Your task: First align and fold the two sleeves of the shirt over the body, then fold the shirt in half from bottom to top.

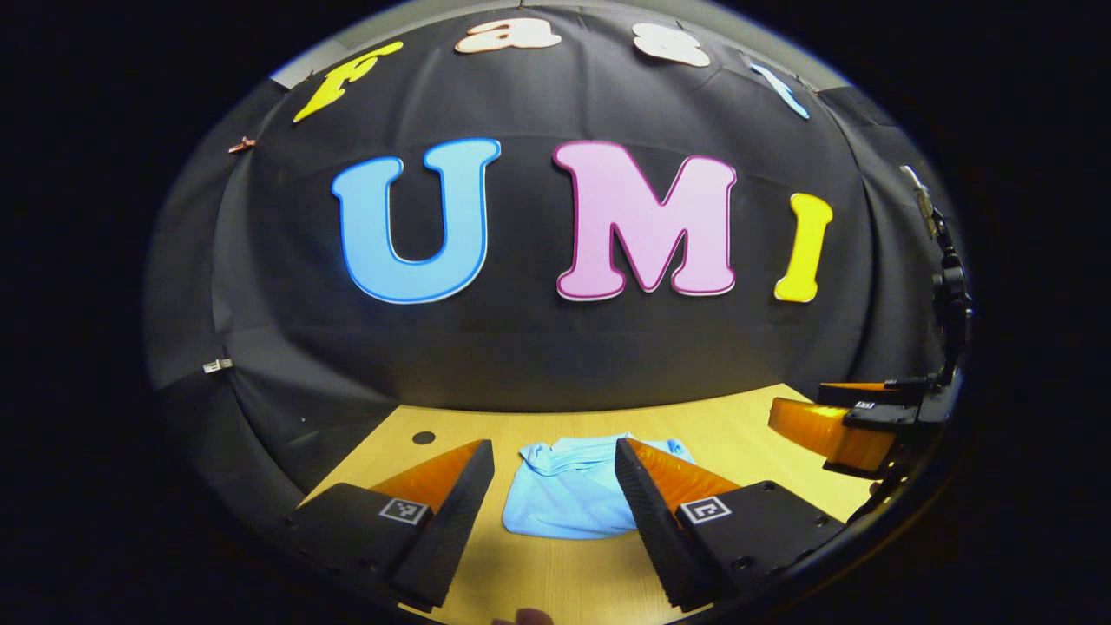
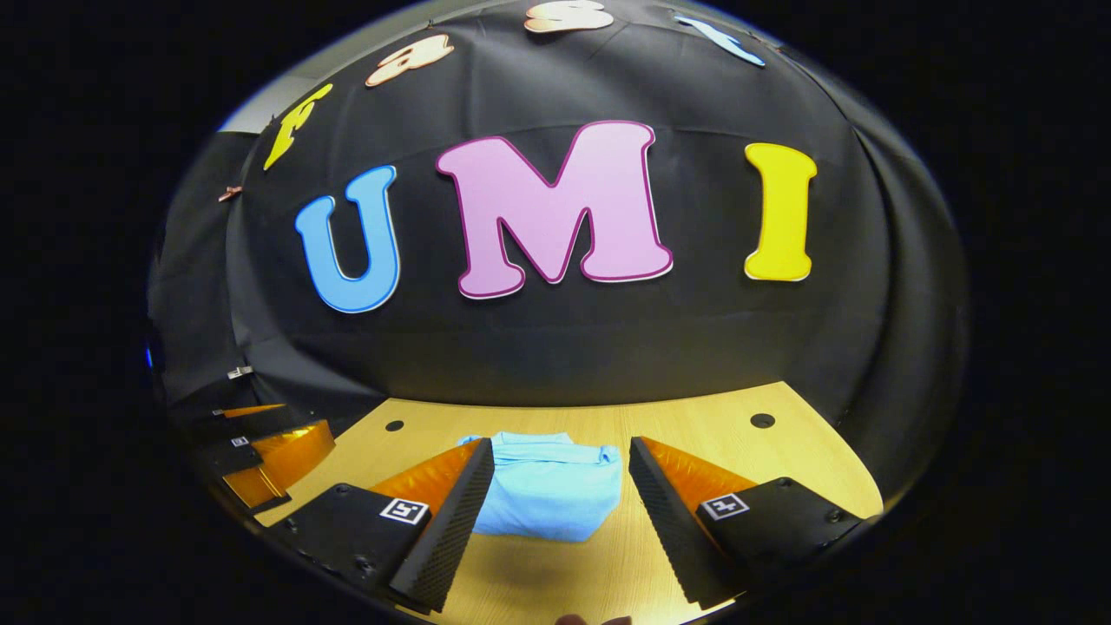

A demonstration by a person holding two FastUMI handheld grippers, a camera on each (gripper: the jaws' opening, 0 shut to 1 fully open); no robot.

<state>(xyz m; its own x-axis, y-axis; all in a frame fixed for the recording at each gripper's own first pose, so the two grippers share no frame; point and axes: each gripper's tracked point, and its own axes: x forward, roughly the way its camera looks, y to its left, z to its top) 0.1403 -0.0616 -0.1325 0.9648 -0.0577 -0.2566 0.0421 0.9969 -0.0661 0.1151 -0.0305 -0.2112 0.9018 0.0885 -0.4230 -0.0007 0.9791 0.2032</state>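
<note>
shirt: we see it folded into a compact light-blue bundle on the wooden table | left gripper: jaws spread wide, grasping nothing, raised short of the shirt | right gripper: jaws likewise released, empty; we also see it at the right edge of the left gripper view

Folded shirt lying on table, near middle, before booth wall. Sitting ahead of left gripper, between spread fingers. Likewise ahead of right gripper. Grippers hovering side by side, apart from shirt.
</note>
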